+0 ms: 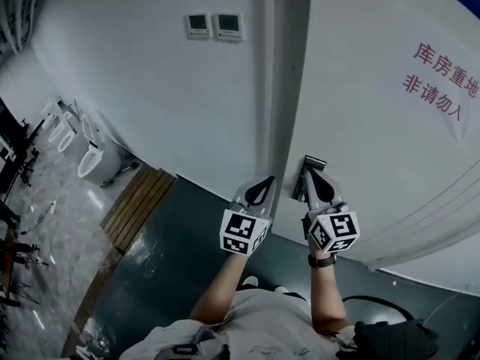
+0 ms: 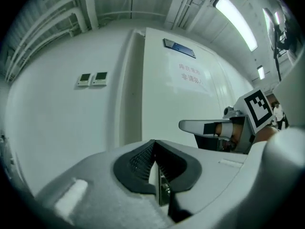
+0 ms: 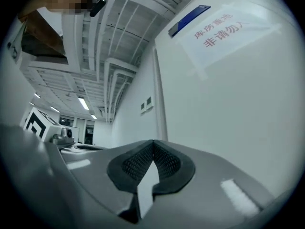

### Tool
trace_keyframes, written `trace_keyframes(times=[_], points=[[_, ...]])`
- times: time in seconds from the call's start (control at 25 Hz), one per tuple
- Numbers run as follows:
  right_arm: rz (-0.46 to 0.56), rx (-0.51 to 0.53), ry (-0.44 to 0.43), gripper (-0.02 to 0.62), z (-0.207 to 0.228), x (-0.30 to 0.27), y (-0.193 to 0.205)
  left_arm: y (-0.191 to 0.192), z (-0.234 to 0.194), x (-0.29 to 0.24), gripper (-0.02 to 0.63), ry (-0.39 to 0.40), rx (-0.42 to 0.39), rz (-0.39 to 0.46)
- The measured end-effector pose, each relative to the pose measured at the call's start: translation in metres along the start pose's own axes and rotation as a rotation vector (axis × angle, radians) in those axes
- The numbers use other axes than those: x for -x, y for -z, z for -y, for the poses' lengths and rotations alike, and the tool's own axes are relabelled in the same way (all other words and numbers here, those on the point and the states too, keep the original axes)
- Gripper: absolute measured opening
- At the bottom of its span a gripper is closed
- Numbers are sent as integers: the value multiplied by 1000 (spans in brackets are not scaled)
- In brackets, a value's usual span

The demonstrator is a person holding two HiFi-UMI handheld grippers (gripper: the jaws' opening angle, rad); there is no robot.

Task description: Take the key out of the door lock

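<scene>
The white door (image 1: pixel 375 126) fills the right of the head view, with a dark lock plate (image 1: pixel 313 162) at its left edge. I make out no key in the lock. My right gripper (image 1: pixel 312 177) is shut, its tips in front of the lock plate; whether they touch it I cannot tell. My left gripper (image 1: pixel 268 182) is shut just left of it, before the door frame. In the left gripper view the pads (image 2: pixel 138 161) meet, with a thin metallic sliver (image 2: pixel 164 187) low between them that I cannot identify. The right gripper (image 2: pixel 183 125) shows there beside the door. In the right gripper view the pads (image 3: pixel 136 163) are closed with nothing between them.
A sign with red characters (image 1: pixel 442 81) is taped on the door. Two wall control panels (image 1: pixel 214 26) hang left of the frame. White fixtures (image 1: pixel 90 160) and a wooden platform (image 1: pixel 135 201) lie along the wall at the left, above dark floor (image 1: pixel 172 261).
</scene>
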State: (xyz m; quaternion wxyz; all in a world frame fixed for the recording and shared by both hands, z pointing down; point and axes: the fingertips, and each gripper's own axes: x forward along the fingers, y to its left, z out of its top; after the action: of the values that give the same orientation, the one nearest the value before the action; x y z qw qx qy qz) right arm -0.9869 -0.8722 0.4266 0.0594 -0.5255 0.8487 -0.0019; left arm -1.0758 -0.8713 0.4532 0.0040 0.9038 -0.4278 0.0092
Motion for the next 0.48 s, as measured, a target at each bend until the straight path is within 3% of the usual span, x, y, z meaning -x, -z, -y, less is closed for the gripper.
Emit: trace_keyframes(times=[0.2,0.36,0.48], points=[[-39,-17,159,5,16,19,23,10,-3,-29,2,124,16,-2],[-63,-13,206,6,24,25,35,29,5,-61,2,184,1,-33],[-53,16,224,6,33,24,38,34,4,-74,3,179,-15,-13]])
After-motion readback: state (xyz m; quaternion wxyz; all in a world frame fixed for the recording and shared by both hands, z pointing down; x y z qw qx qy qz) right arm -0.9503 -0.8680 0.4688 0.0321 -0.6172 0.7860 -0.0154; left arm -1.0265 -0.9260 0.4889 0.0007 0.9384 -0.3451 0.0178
